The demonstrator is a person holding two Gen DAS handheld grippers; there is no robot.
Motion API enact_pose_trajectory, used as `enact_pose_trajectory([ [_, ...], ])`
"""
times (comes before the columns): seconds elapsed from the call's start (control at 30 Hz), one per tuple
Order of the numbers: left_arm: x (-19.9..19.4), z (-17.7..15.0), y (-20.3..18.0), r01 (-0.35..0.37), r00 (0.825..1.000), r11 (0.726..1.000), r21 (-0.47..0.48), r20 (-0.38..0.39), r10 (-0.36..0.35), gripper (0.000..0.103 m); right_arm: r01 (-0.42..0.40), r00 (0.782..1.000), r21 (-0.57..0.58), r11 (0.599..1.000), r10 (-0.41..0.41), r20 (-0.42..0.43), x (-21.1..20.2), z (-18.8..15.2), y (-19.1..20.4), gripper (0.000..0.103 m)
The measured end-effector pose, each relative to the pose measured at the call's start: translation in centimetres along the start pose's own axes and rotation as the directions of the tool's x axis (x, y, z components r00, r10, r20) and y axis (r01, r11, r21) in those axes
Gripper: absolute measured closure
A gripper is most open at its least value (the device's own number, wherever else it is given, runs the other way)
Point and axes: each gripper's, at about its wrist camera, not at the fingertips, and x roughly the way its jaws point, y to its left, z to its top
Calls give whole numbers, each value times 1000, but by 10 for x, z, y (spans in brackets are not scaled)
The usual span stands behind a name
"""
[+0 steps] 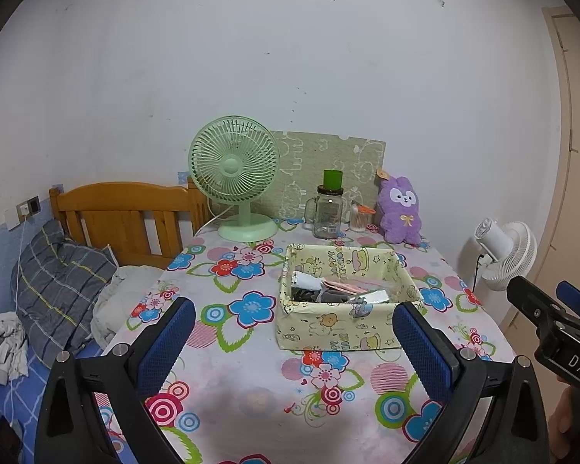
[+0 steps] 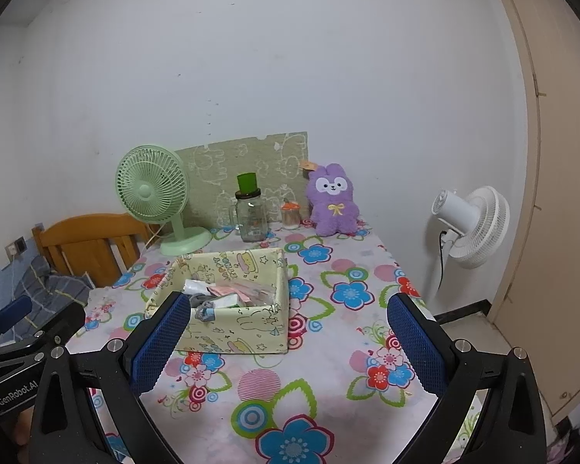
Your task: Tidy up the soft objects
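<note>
A pale yellow fabric storage box (image 1: 328,328) (image 2: 251,332) printed with cartoons stands mid-table, holding rolled socks and small packets (image 1: 328,292) (image 2: 228,295). A purple plush rabbit (image 1: 400,210) (image 2: 333,201) sits upright at the table's far edge against the wall. My left gripper (image 1: 294,340) is open above the near part of the table, in front of the box, with nothing between its blue pads. My right gripper (image 2: 288,342) is also open and empty, hovering to the right of the box. In the left wrist view the right gripper's side (image 1: 553,324) shows at the right edge.
A floral cloth covers the table (image 1: 251,367) (image 2: 328,386). Along the back stand a green desk fan (image 1: 234,178) (image 2: 154,197), a glass jar with green lid (image 1: 328,208) (image 2: 251,212) and a small toothpick jar (image 1: 359,218). Bed with pillow (image 1: 58,282) lies left; a white floor fan (image 2: 471,224) stands right.
</note>
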Motion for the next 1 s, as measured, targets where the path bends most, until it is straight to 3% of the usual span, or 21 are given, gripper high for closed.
enact_pose_trajectory([
  [1.0,3,0,0,2,1000,1000,-2,-3,-2,0,-7,1000,-6,1000,7,-4,2,-1,4,0],
])
